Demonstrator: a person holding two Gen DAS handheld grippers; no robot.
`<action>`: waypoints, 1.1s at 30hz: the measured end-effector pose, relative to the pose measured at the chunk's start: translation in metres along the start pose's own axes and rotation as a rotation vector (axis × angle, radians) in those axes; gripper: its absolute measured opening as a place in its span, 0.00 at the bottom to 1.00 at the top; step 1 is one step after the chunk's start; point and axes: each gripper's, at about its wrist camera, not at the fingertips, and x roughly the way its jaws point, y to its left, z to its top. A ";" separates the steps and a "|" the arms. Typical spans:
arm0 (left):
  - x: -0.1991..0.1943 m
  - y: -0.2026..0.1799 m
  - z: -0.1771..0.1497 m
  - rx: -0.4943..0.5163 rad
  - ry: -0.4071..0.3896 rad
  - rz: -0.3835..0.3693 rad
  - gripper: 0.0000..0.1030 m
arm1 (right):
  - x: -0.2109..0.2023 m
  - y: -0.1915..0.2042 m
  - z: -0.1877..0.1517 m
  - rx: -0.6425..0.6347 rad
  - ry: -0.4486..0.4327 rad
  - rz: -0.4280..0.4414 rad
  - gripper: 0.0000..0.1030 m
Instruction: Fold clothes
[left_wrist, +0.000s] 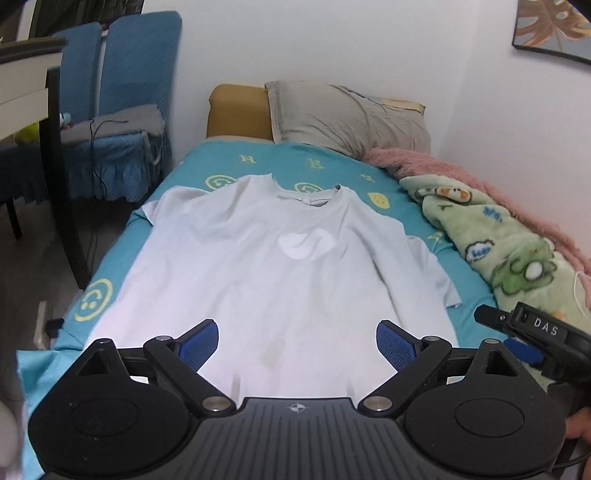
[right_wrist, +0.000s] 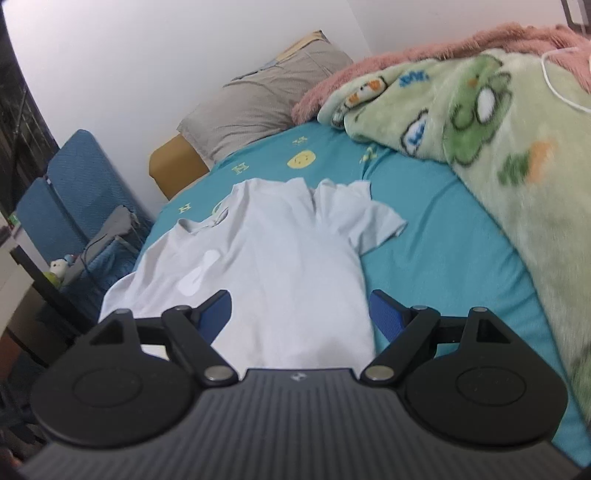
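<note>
Teal bedding with yellow smiley faces fills the scene, and on that bed sheet the pale T-shirt is laid out flat, face up, collar toward the far end by the pillow, hem toward the near edge; a white print is seen on its chest; no fold is visible yet, so the job is judged to be at its very start, with spreading done and all folding left. On the right side a sleeve is seen lying out on the sheet with a crease beside it, not tucked in; the left sleeve is spread close to the left edge of the bed. The left gripper is held over the hem with its jaws wide apart and nothing between them; the right gripper is held over the near right part of the shirt, jaws likewise wide and empty. Farther out, a grey pillow is seen at the far end; a green cartoon blanket is bunched along the right, a pink one behind it; blue chairs are seen at the far left, beside the bed.
</note>
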 end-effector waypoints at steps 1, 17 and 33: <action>0.000 0.004 0.000 0.008 -0.001 0.005 0.91 | -0.002 0.005 -0.004 -0.018 -0.003 -0.005 0.81; 0.002 0.079 0.034 -0.137 0.023 0.117 0.88 | 0.023 0.073 -0.036 -0.333 0.071 0.036 0.75; 0.023 0.162 0.003 -0.310 0.088 0.251 0.88 | 0.237 0.407 -0.024 -0.750 0.338 0.315 0.40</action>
